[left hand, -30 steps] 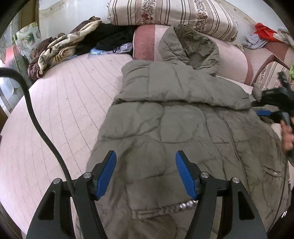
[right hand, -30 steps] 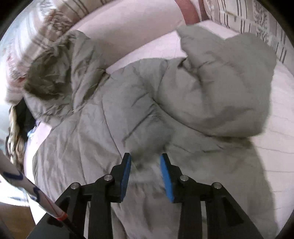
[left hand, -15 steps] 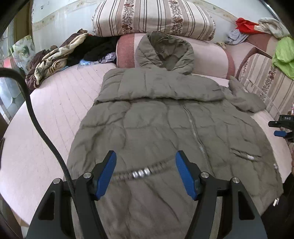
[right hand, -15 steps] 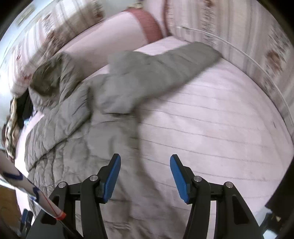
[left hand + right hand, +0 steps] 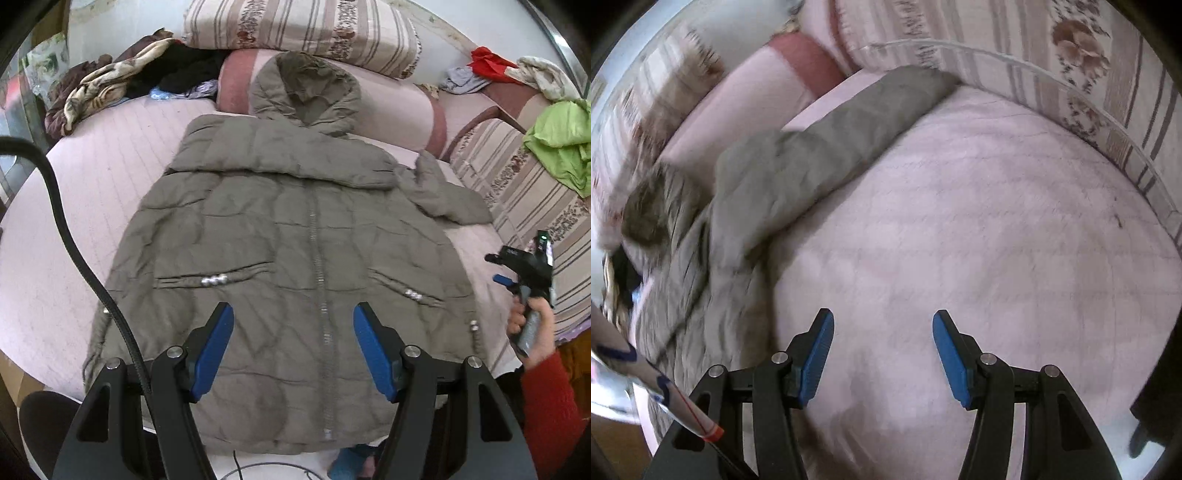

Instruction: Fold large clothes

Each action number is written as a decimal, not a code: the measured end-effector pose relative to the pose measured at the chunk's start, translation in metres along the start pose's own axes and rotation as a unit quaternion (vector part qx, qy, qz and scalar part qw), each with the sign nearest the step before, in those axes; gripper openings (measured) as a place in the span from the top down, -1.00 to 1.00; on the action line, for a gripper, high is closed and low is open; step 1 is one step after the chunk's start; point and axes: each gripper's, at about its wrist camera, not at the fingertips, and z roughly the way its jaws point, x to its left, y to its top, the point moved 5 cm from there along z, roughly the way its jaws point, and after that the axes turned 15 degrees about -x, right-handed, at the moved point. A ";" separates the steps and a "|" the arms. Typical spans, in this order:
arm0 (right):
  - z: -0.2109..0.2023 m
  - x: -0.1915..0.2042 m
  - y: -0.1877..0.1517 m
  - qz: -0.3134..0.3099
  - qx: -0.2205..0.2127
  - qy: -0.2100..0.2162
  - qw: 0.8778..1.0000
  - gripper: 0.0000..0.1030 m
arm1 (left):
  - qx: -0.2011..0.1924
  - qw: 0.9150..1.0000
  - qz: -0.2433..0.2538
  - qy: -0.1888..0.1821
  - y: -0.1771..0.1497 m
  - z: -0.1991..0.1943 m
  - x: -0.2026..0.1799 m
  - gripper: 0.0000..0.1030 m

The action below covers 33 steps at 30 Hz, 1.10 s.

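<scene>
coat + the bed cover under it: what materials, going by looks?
Coat: looks like a padded, quilted synthetic shell, matte olive-grey; puffy stitched panels and soft creases suggest filling, type unclear. Its zipper glints silvery, probably metal.
Bed cover: looks like quilted woven fabric, matte pale pink, with stitched grid lines; fibre cannot be told.

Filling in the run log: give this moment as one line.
coat: flat on bed, zipped | left gripper: jaws open, empty | right gripper: jaws open, empty
</scene>
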 end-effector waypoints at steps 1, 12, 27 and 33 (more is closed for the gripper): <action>0.007 -0.007 0.008 0.008 -0.004 0.000 1.000 -0.17 | -0.004 1.000 0.009 0.002 0.001 0.000 -0.005 -0.30; 0.113 -0.034 0.101 0.114 -0.018 0.018 0.993 -0.22 | 0.003 0.998 0.033 0.052 0.002 0.038 -0.007 -0.30; 0.109 0.016 0.177 0.036 -0.099 -0.025 0.994 0.85 | 0.015 0.991 0.039 0.124 -0.009 0.062 0.035 -0.30; 0.009 0.102 0.179 -0.078 -0.144 0.021 0.986 0.85 | -0.016 0.994 0.044 0.095 -0.001 0.056 0.035 -0.30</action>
